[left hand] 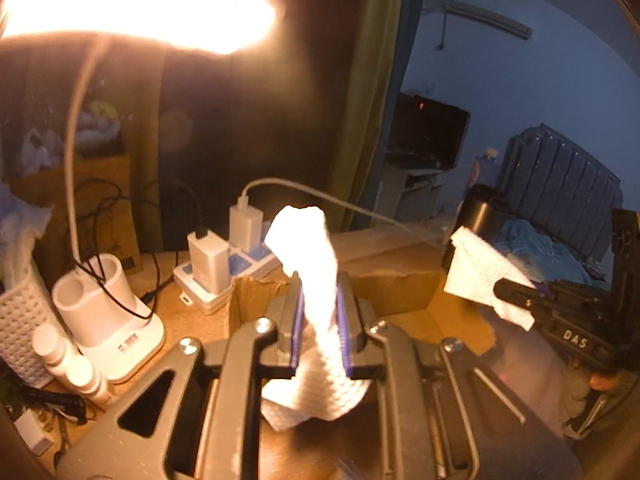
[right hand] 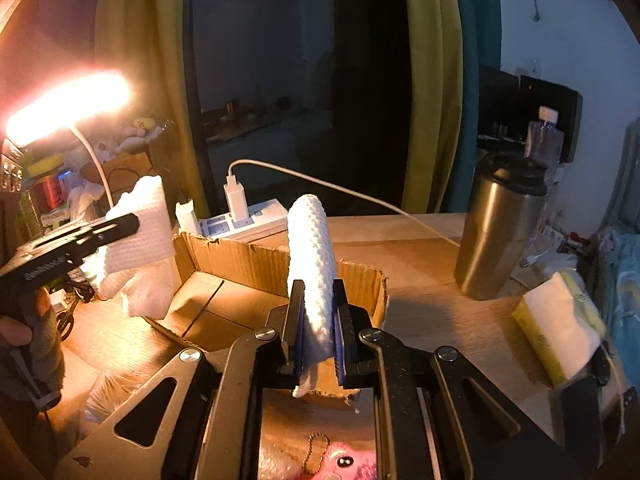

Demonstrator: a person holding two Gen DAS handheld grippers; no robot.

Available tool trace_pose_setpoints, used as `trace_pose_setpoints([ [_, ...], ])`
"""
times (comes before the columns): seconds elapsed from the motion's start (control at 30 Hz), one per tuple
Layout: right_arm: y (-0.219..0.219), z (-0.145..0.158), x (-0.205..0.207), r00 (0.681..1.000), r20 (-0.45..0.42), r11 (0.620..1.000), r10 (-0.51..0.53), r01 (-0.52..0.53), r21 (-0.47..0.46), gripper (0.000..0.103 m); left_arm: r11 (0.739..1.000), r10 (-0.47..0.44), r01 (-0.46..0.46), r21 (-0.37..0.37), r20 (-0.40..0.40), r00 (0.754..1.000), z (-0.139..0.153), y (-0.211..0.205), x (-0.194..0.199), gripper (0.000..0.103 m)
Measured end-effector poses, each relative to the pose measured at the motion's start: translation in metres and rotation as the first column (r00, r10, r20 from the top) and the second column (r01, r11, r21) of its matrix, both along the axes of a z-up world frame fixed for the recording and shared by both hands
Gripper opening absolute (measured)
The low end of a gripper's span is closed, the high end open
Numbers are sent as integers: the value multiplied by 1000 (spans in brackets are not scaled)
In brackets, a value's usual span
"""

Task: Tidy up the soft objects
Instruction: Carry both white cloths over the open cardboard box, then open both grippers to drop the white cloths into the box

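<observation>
In the left wrist view my left gripper (left hand: 320, 286) is shut on a white embossed tissue (left hand: 316, 248) that stands up twisted between the blue pads. It hangs over an open cardboard box (left hand: 400, 284). To the right, my right gripper (left hand: 504, 290) pinches a second white tissue (left hand: 480, 276). In the right wrist view my right gripper (right hand: 319, 286) is shut on its folded tissue (right hand: 312, 240) above the cardboard box (right hand: 240, 268). At the left, the left gripper (right hand: 130, 224) holds its tissue (right hand: 140, 248) over the box's left corner. A pink plush toy (right hand: 344, 464) lies below.
A lit desk lamp (right hand: 68, 104) glares at the left. A power strip (right hand: 244, 222) with chargers sits behind the box. A steel tumbler (right hand: 500, 228) and a yellow tissue pack (right hand: 560, 328) stand on the wooden desk at the right. A white holder (left hand: 104, 304) and small bottles (left hand: 68, 360) are at the left.
</observation>
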State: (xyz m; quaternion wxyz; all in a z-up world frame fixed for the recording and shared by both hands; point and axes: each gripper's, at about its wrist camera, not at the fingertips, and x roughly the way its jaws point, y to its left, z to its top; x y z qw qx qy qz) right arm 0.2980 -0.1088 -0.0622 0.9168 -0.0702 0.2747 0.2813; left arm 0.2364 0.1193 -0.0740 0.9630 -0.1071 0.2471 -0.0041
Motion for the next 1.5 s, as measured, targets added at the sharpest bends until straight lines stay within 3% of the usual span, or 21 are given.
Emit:
trace_pose_setpoints([
  [0.4, 10, -35, 27, 997, -82, 1000, 1, -3, -25, 13, 1000, 21, -20, 13, -119, 993, -41, 3, 26, 15],
  [0.93, 18, -57, 39, 990, -144, 999, 2, -9, -54, 13, 995, 79, -61, 79, -251, 965, -66, 5, 43, 21],
  [1.03, 20, -58, 40, 988, -155, 998, 1, -10, -56, 15, 996, 70, -53, 67, -276, 959, -69, 5, 45, 24],
  [1.17, 19, -57, 39, 986, -165, 999, 4, -12, -49, 26, 996, 71, -53, 70, -281, 957, -69, 4, 45, 26],
  [1.27, 19, -55, 39, 985, -170, 998, 6, -15, -53, 37, 997, 61, -46, 62, -277, 959, -67, 2, 45, 33],
  [1.3, 19, -54, 38, 986, -169, 998, 7, -16, -55, 38, 997, 61, -46, 61, -272, 960, -66, 2, 43, 40],
  [1.33, 19, -53, 38, 986, -166, 998, 6, -15, -57, 41, 997, 61, -47, 61, -262, 963, -63, 1, 41, 54],
  [1.37, 19, -53, 37, 987, -162, 998, 2, -12, -59, 45, 997, 62, -49, 59, -254, 965, -61, 1, 39, 58],
  [1.5, 17, -47, 34, 988, -152, 999, -9, 1, -54, 47, 997, 67, -55, 61, -222, 973, -49, 1, 32, 61],
])
